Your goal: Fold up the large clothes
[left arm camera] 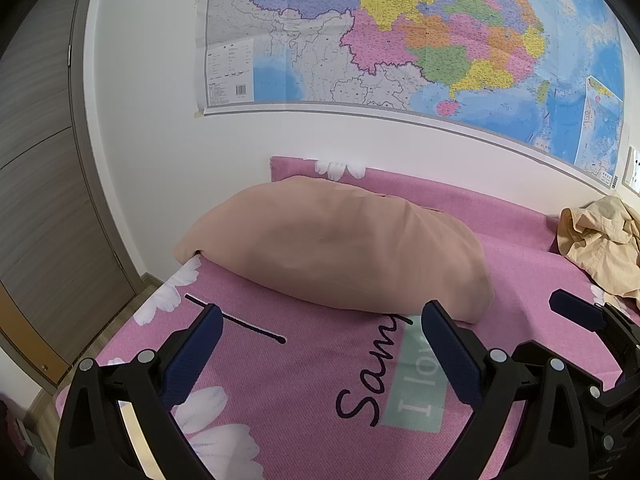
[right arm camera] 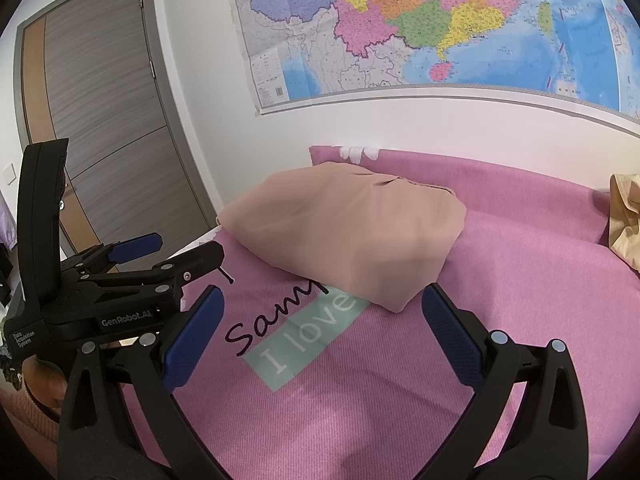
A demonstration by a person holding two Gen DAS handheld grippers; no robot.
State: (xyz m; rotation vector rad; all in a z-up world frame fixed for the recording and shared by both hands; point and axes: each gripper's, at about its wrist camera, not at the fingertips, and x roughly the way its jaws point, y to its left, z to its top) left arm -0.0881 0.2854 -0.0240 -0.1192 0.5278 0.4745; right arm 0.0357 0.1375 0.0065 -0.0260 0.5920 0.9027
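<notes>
Fingers of both grippers, left (left arm camera: 316, 344) and right (right arm camera: 320, 328), stand wide apart and hold nothing above the pink bed (right arm camera: 520, 280). One peach garment (left arm camera: 336, 248) lies folded in a neat bundle near the wall, seemingly finished. One beige garment (left arm camera: 600, 244) sits crumpled at the right edge, apparently next to fold.

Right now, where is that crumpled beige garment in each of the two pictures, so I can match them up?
Left wrist view: the beige garment lies crumpled at the right edge, on the pink sheet, right of the pillow.
Right wrist view: only a sliver of it shows at the far right edge.
Shared landmark: the wall map above the bed.
</notes>
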